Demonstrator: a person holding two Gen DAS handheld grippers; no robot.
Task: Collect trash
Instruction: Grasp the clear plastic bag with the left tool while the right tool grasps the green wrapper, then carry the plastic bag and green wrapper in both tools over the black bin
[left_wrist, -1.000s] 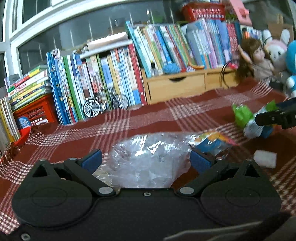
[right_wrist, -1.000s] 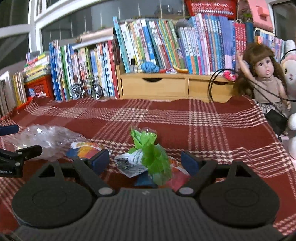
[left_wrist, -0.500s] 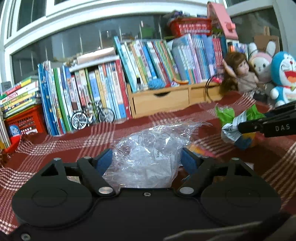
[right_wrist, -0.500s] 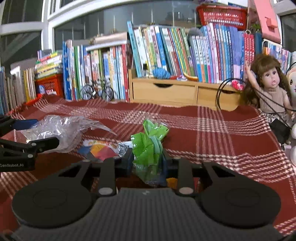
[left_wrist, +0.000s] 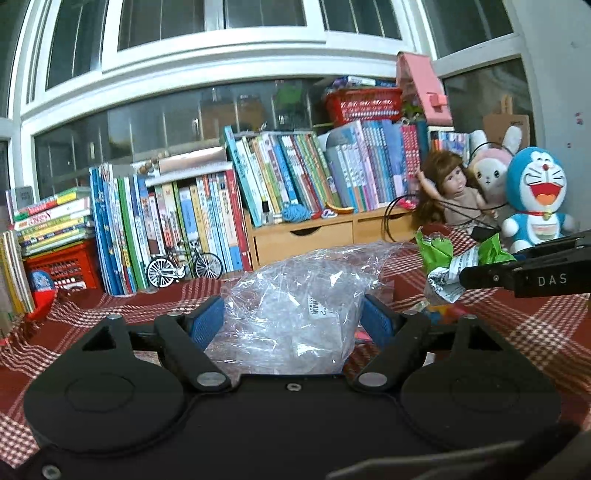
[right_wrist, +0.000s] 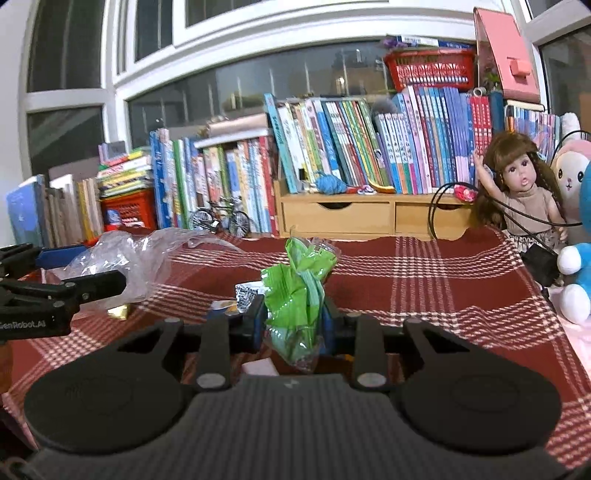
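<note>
Green wrapper (right_wrist: 295, 291) between right claw (right_wrist: 293, 325) fingers

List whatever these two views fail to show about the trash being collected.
- Left wrist view: what is inside the crumpled clear plastic bag; glare hides it, and its label is too small.
- Right wrist view: scraps behind the green wrapper, blocked by the right gripper.
- Both views: any trash bin, outside the frame.

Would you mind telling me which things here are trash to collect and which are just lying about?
Trash: clear plastic bag in the left gripper; green wrapper in the right gripper.

Lying about: books, toy bicycle, doll, blue plush.
</note>
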